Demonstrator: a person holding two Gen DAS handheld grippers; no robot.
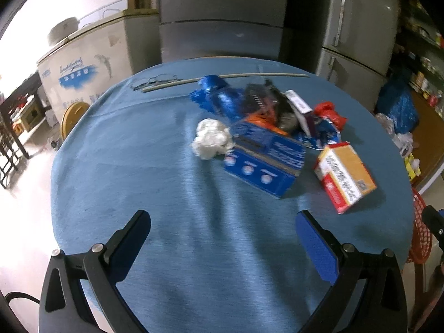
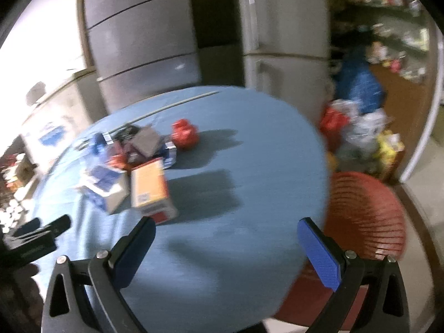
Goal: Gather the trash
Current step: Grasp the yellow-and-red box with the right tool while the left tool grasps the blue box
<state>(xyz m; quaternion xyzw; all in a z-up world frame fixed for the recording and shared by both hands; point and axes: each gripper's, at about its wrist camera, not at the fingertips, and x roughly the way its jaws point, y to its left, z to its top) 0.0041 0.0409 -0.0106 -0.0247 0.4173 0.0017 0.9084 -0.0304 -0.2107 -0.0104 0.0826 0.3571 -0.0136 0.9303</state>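
Left wrist view. Table (image 1: 138, 194), round, blue cloth. Trash heaped right of centre, likely gathered for pickup: paper wad (image 1: 212, 138) touching blue box (image 1: 266, 158); orange box (image 1: 345, 176) just beside it, lying flat; blue wrapper (image 1: 219, 97), dark packets (image 1: 266, 100) and red bag (image 1: 330, 113) behind, overlapping. Thin stick (image 1: 222, 79) along the far edge, apart from the heap. Left gripper (image 1: 223, 222): fingers spread wide, holding nothing, above bare cloth near the heap; probably lined up for the wad or blue box. Red basket (image 1: 420, 233) at the table's right edge, below the top.

Right wrist view, blurred. Same heap at left: orange box (image 2: 151, 191) nearest, blue box (image 2: 106, 188) beside it, red bag (image 2: 184, 137) behind. Right gripper (image 2: 226, 227): fingers spread wide, empty, touching nothing, over bare cloth. Basket (image 2: 366, 216) just off the rim, low; presumably the bin, set within reach. Left gripper's tips (image 2: 41, 226) show at far left.
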